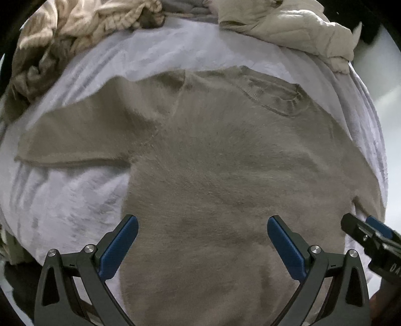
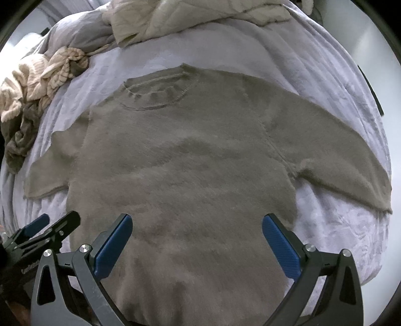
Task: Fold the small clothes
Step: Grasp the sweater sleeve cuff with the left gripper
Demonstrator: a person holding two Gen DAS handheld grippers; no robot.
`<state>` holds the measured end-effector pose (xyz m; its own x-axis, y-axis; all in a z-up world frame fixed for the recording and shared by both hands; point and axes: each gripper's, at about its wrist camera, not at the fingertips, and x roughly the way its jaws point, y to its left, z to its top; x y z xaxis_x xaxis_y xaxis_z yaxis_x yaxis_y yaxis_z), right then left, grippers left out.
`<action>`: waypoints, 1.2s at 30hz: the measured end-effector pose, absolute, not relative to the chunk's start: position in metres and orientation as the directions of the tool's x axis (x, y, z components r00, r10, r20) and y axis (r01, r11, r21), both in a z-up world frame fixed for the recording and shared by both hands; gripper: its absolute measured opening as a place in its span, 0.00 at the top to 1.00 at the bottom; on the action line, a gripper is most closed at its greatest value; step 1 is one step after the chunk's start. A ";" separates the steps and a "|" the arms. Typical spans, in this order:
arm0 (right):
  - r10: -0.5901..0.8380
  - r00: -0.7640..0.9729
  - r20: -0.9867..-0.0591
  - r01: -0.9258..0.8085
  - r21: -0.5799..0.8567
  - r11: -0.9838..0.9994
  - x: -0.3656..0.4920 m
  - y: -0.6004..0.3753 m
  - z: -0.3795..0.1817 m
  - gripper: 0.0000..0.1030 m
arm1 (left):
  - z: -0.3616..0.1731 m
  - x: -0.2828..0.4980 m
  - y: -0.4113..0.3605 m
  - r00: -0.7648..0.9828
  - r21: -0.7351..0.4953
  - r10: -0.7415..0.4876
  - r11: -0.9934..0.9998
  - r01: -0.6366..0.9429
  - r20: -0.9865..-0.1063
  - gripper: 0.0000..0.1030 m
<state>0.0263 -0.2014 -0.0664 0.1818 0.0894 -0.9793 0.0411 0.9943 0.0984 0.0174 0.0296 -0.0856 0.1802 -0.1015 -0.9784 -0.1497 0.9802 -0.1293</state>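
Pale lilac bedding (image 1: 75,205) covers the bed, and it is a bit wrinkly; on it we see a grey-brown sweater (image 1: 225,163) lying flat with its neck hole (image 1: 275,97) at the far end and its bottom edge close to us; both short sleeves are spread out to the sides, one sleeve (image 1: 75,145) showing in the left view and the other sleeve (image 2: 338,155) in the right view. Our left claw (image 1: 203,240) hangs over the lower part of the sweater with its blue pads (image 1: 120,248) wide apart and nothing between them; our right claw (image 2: 196,239) hangs over the same lower part, also wide apart and holding nothing; the two claws are side by side, and each one peeks into the other's view at the edge. At the far end of the bed we see a cream quilted cover (image 2: 200,17) bunched up; to the far left lies a heap of cream ribbed clothes (image 2: 37,77) with a darker brown piece (image 2: 20,140) under it; the heap is apart from the sweater.
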 end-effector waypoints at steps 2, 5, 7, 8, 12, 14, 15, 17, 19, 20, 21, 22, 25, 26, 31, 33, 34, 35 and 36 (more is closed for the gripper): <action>0.097 0.192 -0.977 0.024 0.104 0.994 0.027 -0.195 -0.067 0.00 | -0.091 0.018 0.035 0.180 -0.149 -0.119 0.975 -0.165 -0.976 0.00; 0.123 0.191 -0.974 -0.004 0.124 0.992 0.027 -0.185 -0.068 0.00 | -0.099 0.019 0.048 0.185 -0.178 -0.143 0.966 -0.188 -0.972 0.00; 0.146 0.183 -0.972 -0.024 0.144 0.989 0.026 -0.175 -0.069 0.00 | -0.103 0.020 0.065 0.194 -0.203 -0.161 0.954 -0.222 -0.968 0.00; 0.156 0.180 -0.971 -0.034 0.152 0.988 0.025 -0.170 -0.070 0.00 | -0.106 0.020 0.080 0.206 -0.226 -0.176 0.941 -0.253 -0.963 0.00; 0.192 0.173 -0.966 -0.087 0.179 0.980 0.020 -0.144 -0.070 0.00 | -0.116 0.022 0.148 0.279 -0.286 -0.188 0.884 -0.370 -0.942 0.00; 0.210 0.170 -0.963 -0.122 0.191 0.974 0.017 -0.127 -0.071 0.00 | -0.124 0.021 0.196 0.324 -0.295 -0.156 0.848 -0.441 -0.933 0.00; 0.218 0.168 -0.961 -0.139 0.196 0.971 0.015 -0.120 -0.071 0.00 | -0.126 0.020 0.210 0.336 -0.297 -0.145 0.836 -0.462 -0.930 0.00; 0.232 0.159 -0.960 -0.169 0.205 0.964 0.012 -0.102 -0.075 0.00 | -0.136 0.016 0.255 0.365 -0.304 -0.111 0.793 -0.528 -0.924 0.00; 0.254 0.147 -0.956 -0.194 0.224 0.955 0.009 -0.086 -0.080 0.00 | -0.150 0.009 0.295 0.394 -0.336 -0.104 0.740 -0.583 -0.913 0.00; 0.264 0.138 -0.954 -0.207 0.233 0.950 0.007 -0.078 -0.083 0.00 | -0.157 0.007 0.309 0.405 -0.355 -0.110 0.715 -0.602 -0.908 0.00; 0.270 0.132 -0.954 -0.216 0.238 0.947 0.006 -0.071 -0.086 0.00 | -0.164 0.005 0.323 0.415 -0.376 -0.118 0.689 -0.620 -0.902 0.00; 0.274 0.126 -0.953 -0.225 0.241 0.944 0.004 -0.063 -0.090 0.00 | -0.173 0.003 0.337 0.426 -0.401 -0.132 0.657 -0.639 -0.895 0.00; 0.285 0.096 -0.954 -0.248 0.254 0.935 -0.003 -0.043 -0.100 0.00 | -0.193 0.006 0.368 0.471 -0.479 -0.177 0.574 -0.664 -0.864 0.00; 0.288 0.084 -0.954 -0.257 0.258 0.931 -0.005 -0.035 -0.104 0.00 | -0.194 0.007 0.376 0.502 -0.506 -0.174 0.551 -0.663 -0.847 0.00; 0.293 0.048 -0.955 -0.289 0.268 0.919 -0.016 -0.011 -0.115 0.00 | -0.185 0.010 0.392 0.536 -0.495 -0.085 0.524 -0.693 -0.840 0.44; 0.296 0.045 -0.954 -0.290 0.271 0.918 -0.017 -0.008 -0.116 0.00 | -0.184 0.012 0.396 0.536 -0.487 -0.072 0.531 -0.694 -0.841 0.83; 0.298 0.046 -0.953 -0.290 0.273 0.917 -0.018 -0.009 -0.115 0.00 | -0.183 0.014 0.398 0.552 -0.505 -0.084 0.534 -0.678 -0.830 0.90; 0.300 0.048 -0.953 -0.289 0.274 0.917 -0.018 -0.009 -0.115 0.00 | -0.180 0.012 0.398 0.562 -0.511 -0.082 0.540 -0.669 -0.823 0.90; 0.304 0.052 -0.951 -0.287 0.277 0.917 -0.018 -0.010 -0.115 0.00 | -0.175 0.013 0.396 0.571 -0.505 -0.069 0.561 -0.656 -0.818 0.90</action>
<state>-0.0180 -0.0105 -0.1147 0.0521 0.3038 -0.9513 -0.2872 0.9169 0.2771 0.0128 0.3964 -0.1749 0.5714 -0.0687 -0.8178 -0.6558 0.5609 -0.5053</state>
